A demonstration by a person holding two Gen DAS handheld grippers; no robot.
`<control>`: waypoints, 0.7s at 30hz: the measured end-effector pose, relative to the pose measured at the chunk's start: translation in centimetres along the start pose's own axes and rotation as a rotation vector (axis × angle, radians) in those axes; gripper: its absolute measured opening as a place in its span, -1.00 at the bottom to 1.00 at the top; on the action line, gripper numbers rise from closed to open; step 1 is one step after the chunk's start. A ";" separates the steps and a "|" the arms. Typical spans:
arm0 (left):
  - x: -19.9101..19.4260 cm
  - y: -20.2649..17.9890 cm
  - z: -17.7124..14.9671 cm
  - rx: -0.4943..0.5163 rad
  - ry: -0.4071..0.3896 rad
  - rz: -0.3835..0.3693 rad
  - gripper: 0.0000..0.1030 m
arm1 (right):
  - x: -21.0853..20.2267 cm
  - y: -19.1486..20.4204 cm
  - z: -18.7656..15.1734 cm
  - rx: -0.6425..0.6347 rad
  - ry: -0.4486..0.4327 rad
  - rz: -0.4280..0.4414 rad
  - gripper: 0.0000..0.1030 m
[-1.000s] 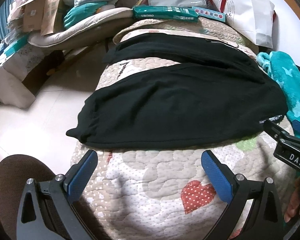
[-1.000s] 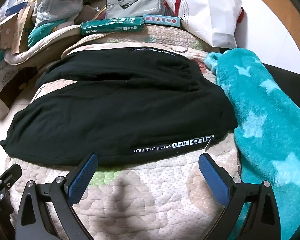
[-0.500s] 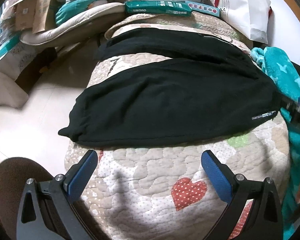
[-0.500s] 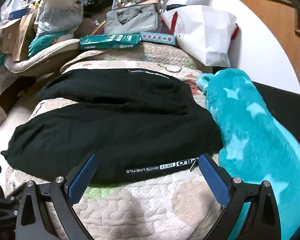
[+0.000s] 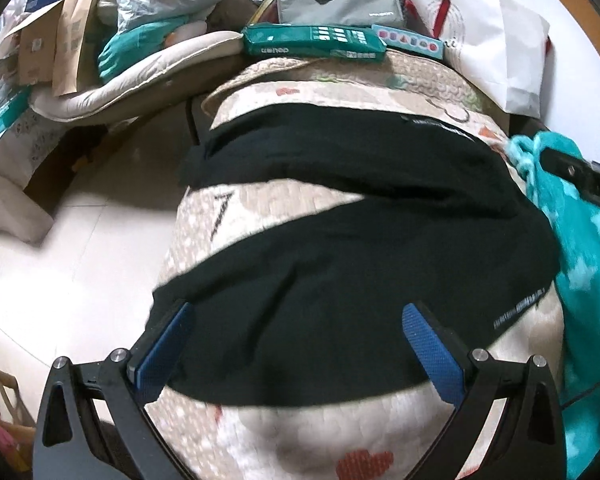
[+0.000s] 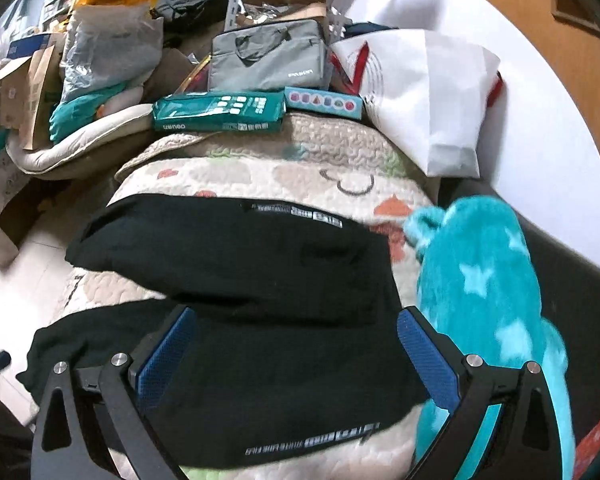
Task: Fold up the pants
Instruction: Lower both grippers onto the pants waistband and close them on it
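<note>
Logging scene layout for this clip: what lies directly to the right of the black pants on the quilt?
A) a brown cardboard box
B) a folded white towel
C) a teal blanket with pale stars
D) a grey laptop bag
C: the teal star blanket lies along the right edge of the black pants; the grey bag sits far behind.

Upside-down lettering reading "deli" is seen on the long green cardboard box (image 6: 219,113), far beyond the jaws. White strip lettering is printed on the black fabric pants (image 6: 284,360), near the jaws and along the far leg, but is too blurred to be read. A small white logo on the grey zipped bag (image 6: 268,60) stays illegible.
</note>
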State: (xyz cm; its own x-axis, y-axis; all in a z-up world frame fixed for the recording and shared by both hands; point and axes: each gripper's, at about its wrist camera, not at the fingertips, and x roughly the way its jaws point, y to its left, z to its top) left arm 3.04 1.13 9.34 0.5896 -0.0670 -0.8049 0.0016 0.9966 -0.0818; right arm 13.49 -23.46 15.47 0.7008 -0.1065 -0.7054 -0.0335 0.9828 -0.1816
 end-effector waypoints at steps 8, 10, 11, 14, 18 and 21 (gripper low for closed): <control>1.5 0.8 3.8 -0.034 -0.005 0.020 1.00 | 1.8 -0.8 2.1 -0.053 -0.061 -0.014 0.99; 1.8 0.8 4.7 -0.030 -0.018 0.027 1.00 | 2.3 -1.1 3.0 -0.062 -0.087 -0.023 0.99; 2.0 0.8 5.2 -0.025 -0.025 0.029 1.00 | 2.7 -1.1 3.4 -0.066 -0.080 -0.023 0.99; 2.7 0.9 6.8 -0.010 -0.040 0.040 1.00 | 4.6 -1.3 4.8 -0.071 -0.045 0.018 0.99; 4.5 1.7 8.8 -0.012 -0.038 0.055 1.00 | 7.6 -1.7 6.2 -0.074 0.006 0.045 0.99; 6.2 2.7 10.2 -0.021 -0.026 0.071 1.00 | 9.6 -1.9 7.0 -0.082 0.028 0.037 0.98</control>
State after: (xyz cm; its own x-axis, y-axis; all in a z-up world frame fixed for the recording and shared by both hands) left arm 14.93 3.87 10.13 0.6088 0.0049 -0.7933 -0.0576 0.9976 -0.0380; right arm 25.29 -25.27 13.89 0.6777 -0.0755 -0.7314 -0.1179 0.9707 -0.2094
